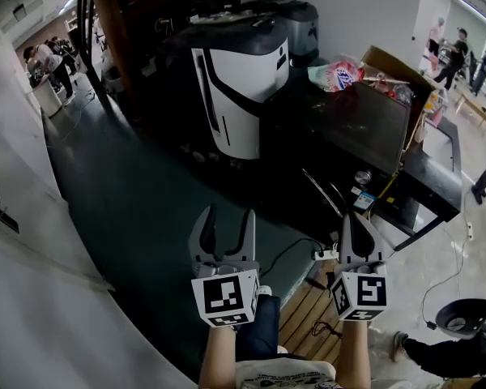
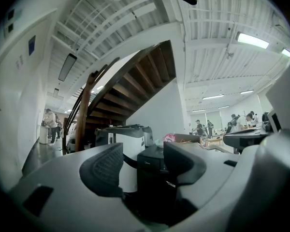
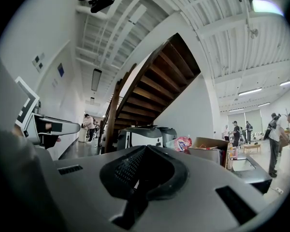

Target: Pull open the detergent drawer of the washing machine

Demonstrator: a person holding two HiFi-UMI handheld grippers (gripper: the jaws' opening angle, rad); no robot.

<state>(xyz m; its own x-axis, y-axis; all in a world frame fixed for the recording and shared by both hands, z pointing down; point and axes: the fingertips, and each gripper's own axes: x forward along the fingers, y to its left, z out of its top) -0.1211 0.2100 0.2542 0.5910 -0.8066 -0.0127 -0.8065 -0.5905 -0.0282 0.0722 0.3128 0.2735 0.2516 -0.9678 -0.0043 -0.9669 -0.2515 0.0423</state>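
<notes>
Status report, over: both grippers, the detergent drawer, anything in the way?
Left gripper open, empty. Right gripper shut, empty. Both well short of the dark machine; drawer can't be made out. Cable lies across the path.

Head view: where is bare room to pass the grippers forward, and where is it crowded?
Bare: the dark floor between the white wall, the white machine and the left gripper. Crowded: right of that machine, with bag, box and black table ahead of the right gripper.

I saw the dark floor [image 1: 138, 193] dim below me, bright ceiling lamps [image 2: 251, 40] glaring overhead, near parts soft, edges of my views bent and black-cornered.
</notes>
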